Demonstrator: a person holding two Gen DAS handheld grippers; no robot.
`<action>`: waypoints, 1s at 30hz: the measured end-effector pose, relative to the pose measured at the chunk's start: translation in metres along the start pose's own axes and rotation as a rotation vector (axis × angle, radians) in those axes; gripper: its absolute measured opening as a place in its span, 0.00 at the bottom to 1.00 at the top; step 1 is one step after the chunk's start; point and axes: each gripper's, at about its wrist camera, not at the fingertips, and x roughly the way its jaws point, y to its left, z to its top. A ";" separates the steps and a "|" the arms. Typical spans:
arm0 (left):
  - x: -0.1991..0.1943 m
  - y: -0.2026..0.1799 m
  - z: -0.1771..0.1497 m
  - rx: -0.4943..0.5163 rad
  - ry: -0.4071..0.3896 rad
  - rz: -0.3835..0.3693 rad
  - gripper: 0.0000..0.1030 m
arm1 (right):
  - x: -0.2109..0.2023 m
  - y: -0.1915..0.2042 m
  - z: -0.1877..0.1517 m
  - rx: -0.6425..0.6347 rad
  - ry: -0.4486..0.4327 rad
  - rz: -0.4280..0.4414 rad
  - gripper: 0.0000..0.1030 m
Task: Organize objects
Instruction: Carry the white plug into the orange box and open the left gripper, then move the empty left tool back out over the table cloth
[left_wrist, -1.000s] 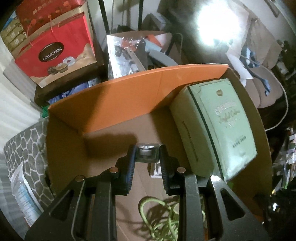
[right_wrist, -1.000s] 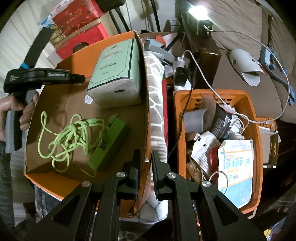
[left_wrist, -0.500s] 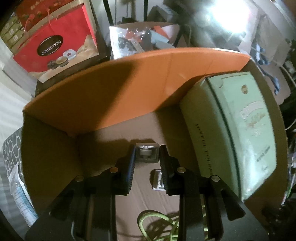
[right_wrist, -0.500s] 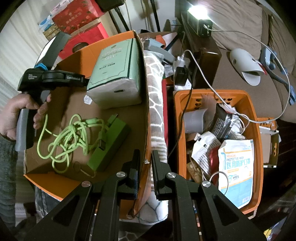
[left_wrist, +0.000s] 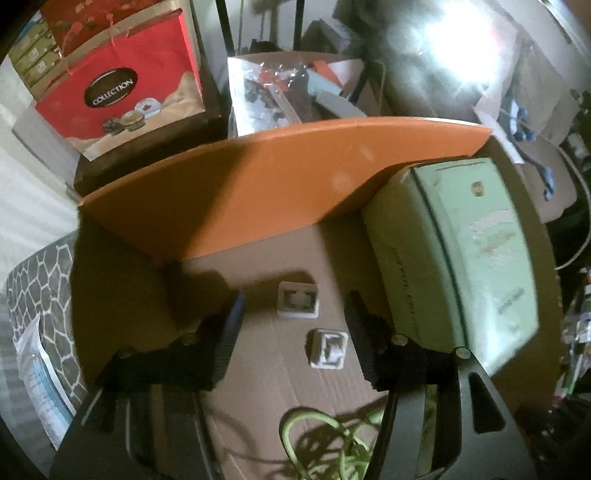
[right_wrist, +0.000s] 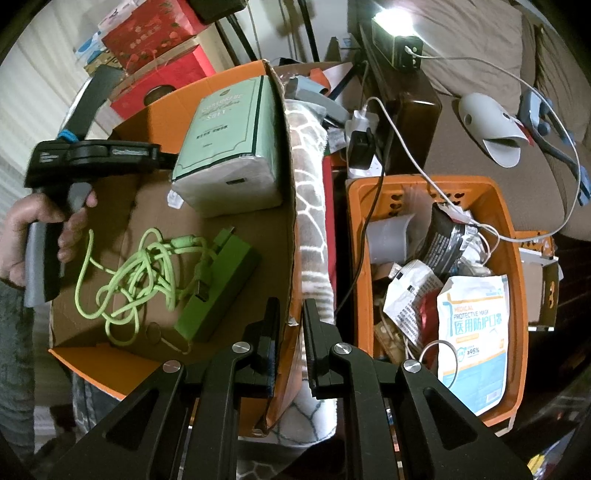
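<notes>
My left gripper (left_wrist: 291, 317) is open over the floor of an orange cardboard box (left_wrist: 280, 184). A small white square piece (left_wrist: 297, 303) lies on the box floor between its fingers, and a second one (left_wrist: 327, 349) lies just nearer. A pale green tissue pack (left_wrist: 458, 243) stands at the box's right. A light green cable (right_wrist: 140, 273) and a dark green block (right_wrist: 218, 291) lie in the box. My right gripper (right_wrist: 291, 339) is shut on the box's right wall (right_wrist: 290, 236). The left gripper (right_wrist: 92, 155) also shows in the right wrist view.
An orange plastic basket (right_wrist: 513, 295) full of packets, a mask pack and cables stands right of the box. A patterned blanket (right_wrist: 310, 206) lies between them. A red gift bag (left_wrist: 122, 96) and a bright lamp (right_wrist: 395, 18) stand behind. A sofa (right_wrist: 517, 110) is at far right.
My left gripper has opened and let go of the small white piece, which now lies on the box floor. The right gripper has stayed on the box wall.
</notes>
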 end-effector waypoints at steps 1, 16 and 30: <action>-0.004 0.001 -0.001 -0.002 -0.009 -0.006 0.54 | 0.000 0.000 0.000 -0.001 0.000 -0.001 0.11; -0.068 0.006 -0.023 0.000 -0.169 0.027 0.89 | 0.000 -0.001 0.000 0.001 0.000 -0.002 0.11; -0.097 0.036 -0.047 -0.037 -0.222 0.028 0.97 | 0.000 -0.002 -0.001 0.001 0.000 -0.002 0.11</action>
